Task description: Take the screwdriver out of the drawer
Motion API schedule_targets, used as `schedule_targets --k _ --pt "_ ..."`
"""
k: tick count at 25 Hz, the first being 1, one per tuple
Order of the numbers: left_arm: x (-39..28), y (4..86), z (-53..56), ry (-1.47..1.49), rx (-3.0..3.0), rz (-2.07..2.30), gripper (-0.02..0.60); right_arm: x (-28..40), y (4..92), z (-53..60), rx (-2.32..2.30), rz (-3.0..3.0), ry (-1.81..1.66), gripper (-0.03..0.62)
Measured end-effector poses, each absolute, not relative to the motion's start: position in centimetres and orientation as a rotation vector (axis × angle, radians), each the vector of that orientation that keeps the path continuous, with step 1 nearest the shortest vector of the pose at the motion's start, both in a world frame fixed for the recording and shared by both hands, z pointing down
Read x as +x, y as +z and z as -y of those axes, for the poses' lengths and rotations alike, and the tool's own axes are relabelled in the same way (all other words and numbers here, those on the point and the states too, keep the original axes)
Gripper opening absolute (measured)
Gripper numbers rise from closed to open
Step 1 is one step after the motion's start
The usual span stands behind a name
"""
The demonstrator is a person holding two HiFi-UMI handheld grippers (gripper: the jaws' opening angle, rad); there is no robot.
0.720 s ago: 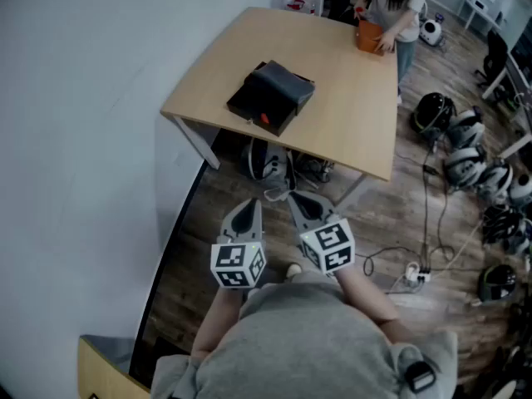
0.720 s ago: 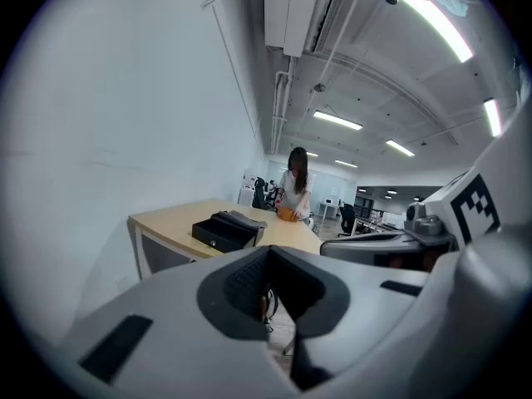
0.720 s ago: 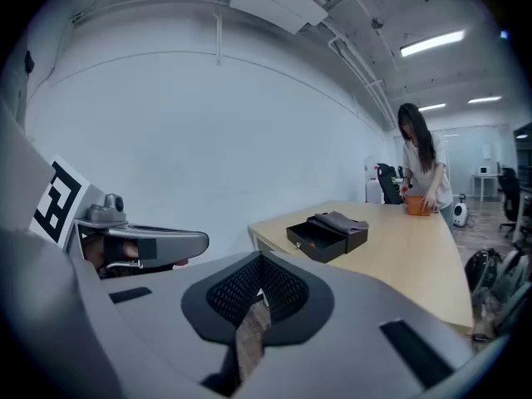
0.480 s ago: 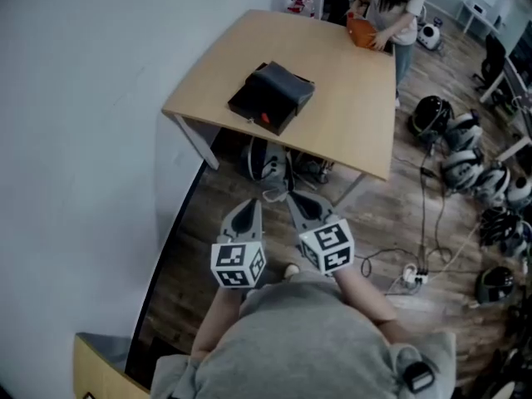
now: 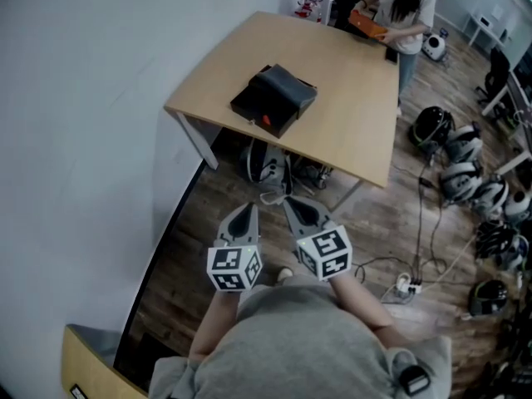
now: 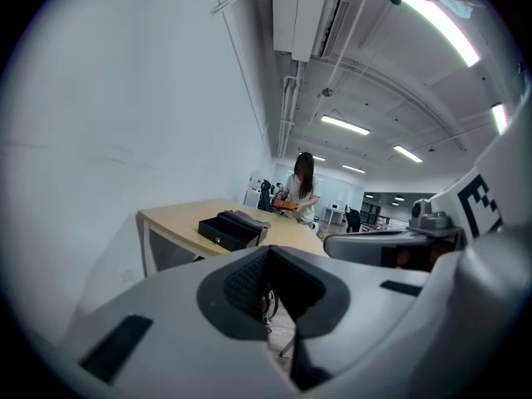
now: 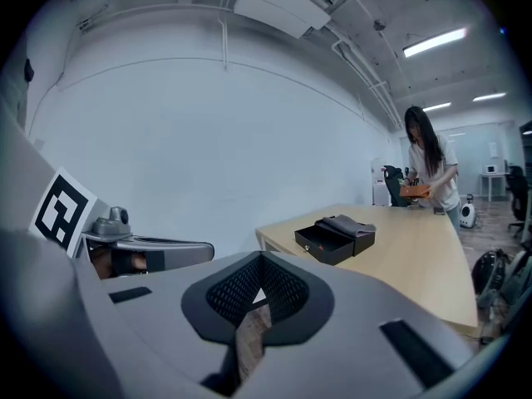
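two shut, empty: left gripper (image 5: 242,217), right gripper (image 5: 301,210). head view: drawer (image 5: 273,100) open on table (image 5: 349,131), well ahead, between both; red speck (image 5: 266,120) inside prob. the screwdriver, axis unclear. left gripper view: drawer (image 6: 233,229) ahead, bit left. right gripper view: drawer (image 7: 332,239) ahead-right; neither clearly nearer.

drawer (image 5: 246,105) contents — too small to tell | person (image 5: 404,7) — cut by top edge

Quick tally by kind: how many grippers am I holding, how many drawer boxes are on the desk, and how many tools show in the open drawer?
Grippers: 2 (left gripper, right gripper, both shut and empty)
Drawer box: 1
Tools in the open drawer: 1 (screwdriver, only its red handle shows)
Total: 4
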State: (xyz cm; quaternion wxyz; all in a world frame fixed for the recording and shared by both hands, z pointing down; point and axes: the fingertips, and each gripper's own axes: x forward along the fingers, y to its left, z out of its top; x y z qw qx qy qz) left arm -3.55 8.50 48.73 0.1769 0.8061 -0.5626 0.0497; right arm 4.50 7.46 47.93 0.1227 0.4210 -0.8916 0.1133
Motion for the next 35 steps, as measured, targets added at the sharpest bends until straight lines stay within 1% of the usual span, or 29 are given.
schedule_targets --k 10,17,35 --pt "-3.2 49.3 -8.6 0.155 2.236 1.62 -0.001 5.3 48.9 -6.8 1.203 2.596 0.38 -0.002" --pt "-4.2 49.3 -6.1 0.149 2.232 1.628 -0.001 4.7 49.1 -4.7 1.195 2.597 0.389 -0.002" --pt "-7.3 49.4 11.4 0.162 2.289 1.538 0.0 1.5 48.6 12.2 1.254 2.55 0.377 -0.002"
